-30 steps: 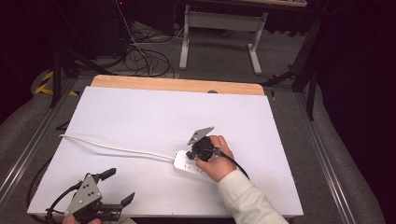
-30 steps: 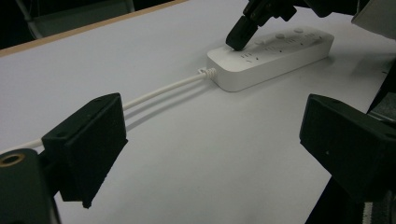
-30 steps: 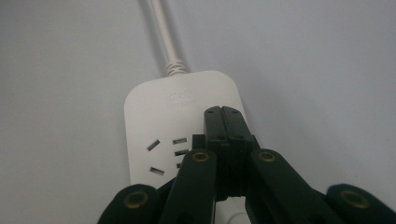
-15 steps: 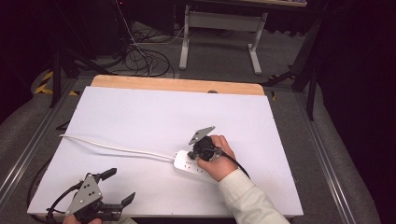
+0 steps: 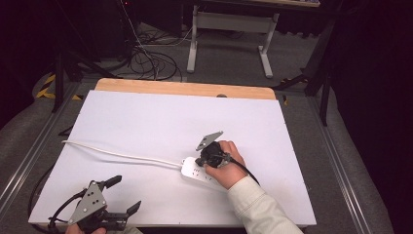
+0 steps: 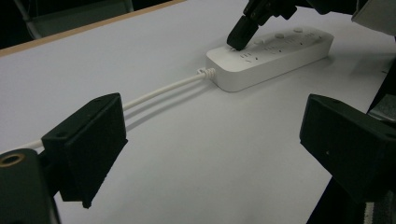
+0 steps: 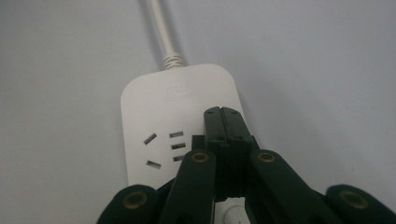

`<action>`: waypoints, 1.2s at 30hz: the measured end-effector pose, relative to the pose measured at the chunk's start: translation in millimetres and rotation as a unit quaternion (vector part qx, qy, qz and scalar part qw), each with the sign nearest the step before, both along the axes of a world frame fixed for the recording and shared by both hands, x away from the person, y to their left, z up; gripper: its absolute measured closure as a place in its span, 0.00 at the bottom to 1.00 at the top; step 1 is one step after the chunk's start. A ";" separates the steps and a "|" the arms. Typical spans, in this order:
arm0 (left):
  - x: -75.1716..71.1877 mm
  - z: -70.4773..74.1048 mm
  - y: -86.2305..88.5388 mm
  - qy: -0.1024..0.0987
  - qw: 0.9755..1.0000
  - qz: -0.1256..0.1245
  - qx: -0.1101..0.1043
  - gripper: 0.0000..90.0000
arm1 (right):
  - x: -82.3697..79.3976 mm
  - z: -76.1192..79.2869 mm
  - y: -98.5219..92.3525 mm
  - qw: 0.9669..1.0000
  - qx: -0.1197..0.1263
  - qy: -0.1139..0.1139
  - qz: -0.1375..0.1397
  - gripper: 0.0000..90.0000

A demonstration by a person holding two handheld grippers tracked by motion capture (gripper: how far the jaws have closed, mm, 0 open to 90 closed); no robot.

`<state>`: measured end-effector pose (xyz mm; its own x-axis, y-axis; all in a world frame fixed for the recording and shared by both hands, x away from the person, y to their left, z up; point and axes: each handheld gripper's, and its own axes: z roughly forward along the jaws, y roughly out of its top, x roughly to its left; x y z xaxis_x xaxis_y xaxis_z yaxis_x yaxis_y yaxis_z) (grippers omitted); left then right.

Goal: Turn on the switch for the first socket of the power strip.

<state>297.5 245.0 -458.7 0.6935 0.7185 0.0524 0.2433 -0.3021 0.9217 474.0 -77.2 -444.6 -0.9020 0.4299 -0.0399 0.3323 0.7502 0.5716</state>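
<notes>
White table (image 5: 146, 122) carries a power strip (image 5: 199, 171) right of centre in the high view. Right gripper (image 7: 223, 114), jaws pressed together, bears on its top near the cord end, probably pressing a switch. Left gripper (image 5: 122, 195) waits, jaws apart, lower left. Next: lift off cleanly.
</notes>
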 end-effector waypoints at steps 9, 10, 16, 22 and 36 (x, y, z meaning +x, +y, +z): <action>-0.2 0.2 0.3 -0.001 1.000 0.002 0.000 0.09 | -10.2 13.5 -1.8 0.998 0.049 -0.038 0.013 1.00; -0.2 0.3 0.2 0.000 1.000 0.002 0.000 0.09 | -11.8 16.1 -2.5 0.998 0.053 -0.041 0.012 1.00; 1.8 -0.5 -0.7 0.003 1.000 -0.001 0.000 0.09 | -17.9 27.4 -7.8 0.995 0.084 -0.046 0.013 1.00; 1.2 0.1 0.8 0.003 1.000 0.000 -0.004 0.09 | -19.6 32.6 -7.1 0.993 0.105 -0.047 0.009 0.85; 1.3 -0.2 0.2 0.001 1.000 0.001 -0.003 0.09 | -25.7 41.6 -8.2 0.985 0.160 -0.060 -0.015 0.49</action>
<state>298.8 245.3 -458.9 0.6924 0.7200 0.0472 0.2460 -0.2971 0.9226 448.3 -85.3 -403.0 -0.8855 0.4646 -0.0026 0.2680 0.5153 0.8140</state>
